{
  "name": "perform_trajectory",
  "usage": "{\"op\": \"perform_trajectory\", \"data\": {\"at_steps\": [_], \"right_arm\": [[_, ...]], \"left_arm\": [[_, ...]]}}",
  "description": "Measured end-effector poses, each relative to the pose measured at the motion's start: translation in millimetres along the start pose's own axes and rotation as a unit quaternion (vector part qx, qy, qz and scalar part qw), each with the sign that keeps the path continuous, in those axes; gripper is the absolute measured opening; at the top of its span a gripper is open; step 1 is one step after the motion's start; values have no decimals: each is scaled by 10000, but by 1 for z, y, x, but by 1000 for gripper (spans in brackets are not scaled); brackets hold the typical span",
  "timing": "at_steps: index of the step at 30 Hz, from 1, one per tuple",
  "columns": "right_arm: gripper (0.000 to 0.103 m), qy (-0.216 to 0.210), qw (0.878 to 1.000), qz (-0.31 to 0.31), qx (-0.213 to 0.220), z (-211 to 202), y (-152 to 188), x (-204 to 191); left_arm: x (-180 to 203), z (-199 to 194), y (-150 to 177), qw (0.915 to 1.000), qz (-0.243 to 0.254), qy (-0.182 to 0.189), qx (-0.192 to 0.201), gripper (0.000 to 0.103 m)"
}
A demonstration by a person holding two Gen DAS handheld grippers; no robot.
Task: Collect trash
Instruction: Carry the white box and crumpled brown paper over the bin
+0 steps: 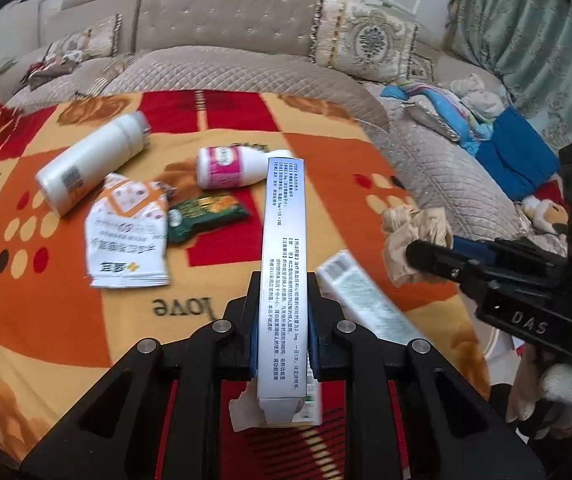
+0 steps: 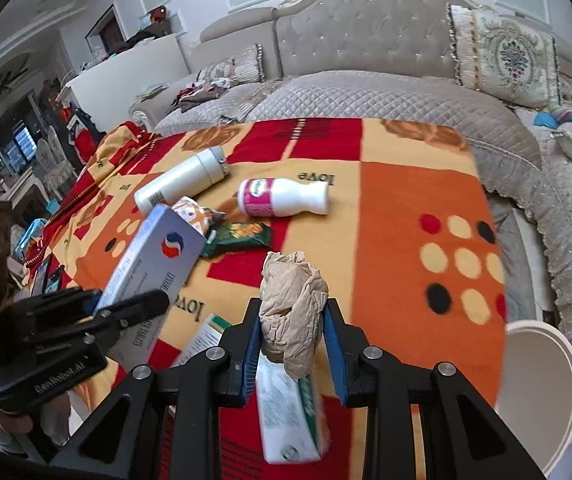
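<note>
1. Left wrist view. The left gripper (image 1: 283,320) pinches a long white carton (image 1: 283,248) between its blue pads, gripping the narrow faces at the near end; the far end projects out over the patterned blanket (image 1: 45,320). The carton looks light and hollow, stiff along its length yet likely to dent under a hard squeeze. At right, the right gripper (image 1: 418,258) holds a crumpled brown paper wad (image 1: 410,236). Loose on the blanket lie a large white bottle (image 1: 89,164), a small pink-labelled bottle (image 1: 237,168), a white sachet (image 1: 125,232), a green wrapper (image 1: 205,218) and a second, smaller carton (image 1: 366,300).

2. Right wrist view. The right gripper (image 2: 292,328) is pressed onto the paper wad (image 2: 292,300), which is soft, very light and springy, so a grip through its bulk seems safer than one on a loose fold. The smaller carton (image 2: 290,408) lies on the blanket (image 2: 406,220) beneath the jaws. At left, the left gripper (image 2: 141,304) carries the long carton (image 2: 157,264), tilted. The bottles (image 2: 286,198) are smooth and round, probably inclined to roll; the mid-body appears the best hold. A pale round container (image 2: 542,376), perhaps a bin, stands at the near right.
</note>
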State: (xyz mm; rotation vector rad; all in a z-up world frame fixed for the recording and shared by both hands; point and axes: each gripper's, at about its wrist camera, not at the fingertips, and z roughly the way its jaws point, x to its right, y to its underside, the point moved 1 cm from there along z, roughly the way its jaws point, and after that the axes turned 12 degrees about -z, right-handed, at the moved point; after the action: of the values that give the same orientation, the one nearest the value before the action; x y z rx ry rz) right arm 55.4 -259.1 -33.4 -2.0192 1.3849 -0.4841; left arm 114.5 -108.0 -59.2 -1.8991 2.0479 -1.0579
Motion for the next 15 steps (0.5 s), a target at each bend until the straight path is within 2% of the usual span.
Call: {"op": "perform_trajectory", "data": {"at_steps": [9,15], "right_arm": [[29,362,9987,343,67,-40,39,45],[29,671,9956,659,31,-66,71,84]], "left_arm": [[67,1,12,9981,435,430,-94,16],[119,14,26,9941,767,706,-289,16]]}}
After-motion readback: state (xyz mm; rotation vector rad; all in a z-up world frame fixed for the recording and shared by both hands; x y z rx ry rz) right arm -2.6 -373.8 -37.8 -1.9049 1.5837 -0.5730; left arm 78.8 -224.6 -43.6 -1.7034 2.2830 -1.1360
